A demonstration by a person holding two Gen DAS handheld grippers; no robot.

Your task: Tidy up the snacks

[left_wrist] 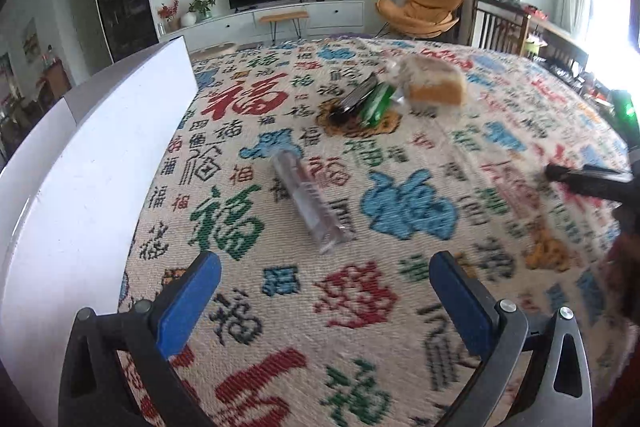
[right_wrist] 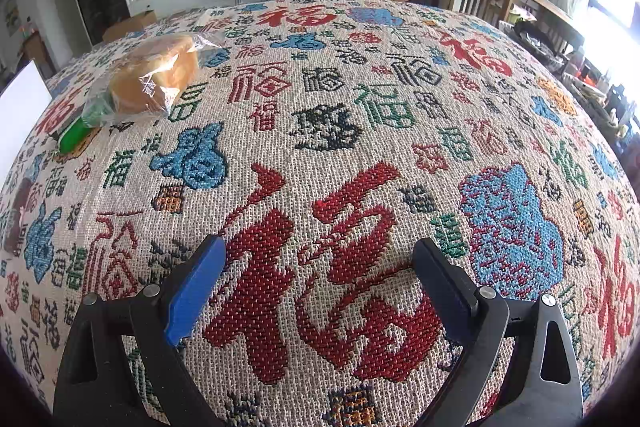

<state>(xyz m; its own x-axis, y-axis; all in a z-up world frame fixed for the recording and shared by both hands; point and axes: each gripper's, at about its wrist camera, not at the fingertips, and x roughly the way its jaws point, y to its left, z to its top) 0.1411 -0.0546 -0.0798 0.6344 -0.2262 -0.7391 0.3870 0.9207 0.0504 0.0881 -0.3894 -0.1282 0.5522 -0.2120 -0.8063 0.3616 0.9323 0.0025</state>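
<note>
While my left gripper (left_wrist: 324, 297) hangs wide open and empty over the woven cloth (left_wrist: 400, 155), a clear cylindrical tube (left_wrist: 310, 201) lies just ahead, long axis running away and leftward. Beyond: bagged bread (left_wrist: 434, 83), green packet (left_wrist: 376, 105), touching. Right gripper (right_wrist: 316, 281) also gapes, empty.

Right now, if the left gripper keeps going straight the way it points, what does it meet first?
Most likely the clear snack tube, lying on the patterned cloth just ahead of the open, empty left gripper. Depth is hard to judge, so it may touch the cloth short of the tube.
</note>
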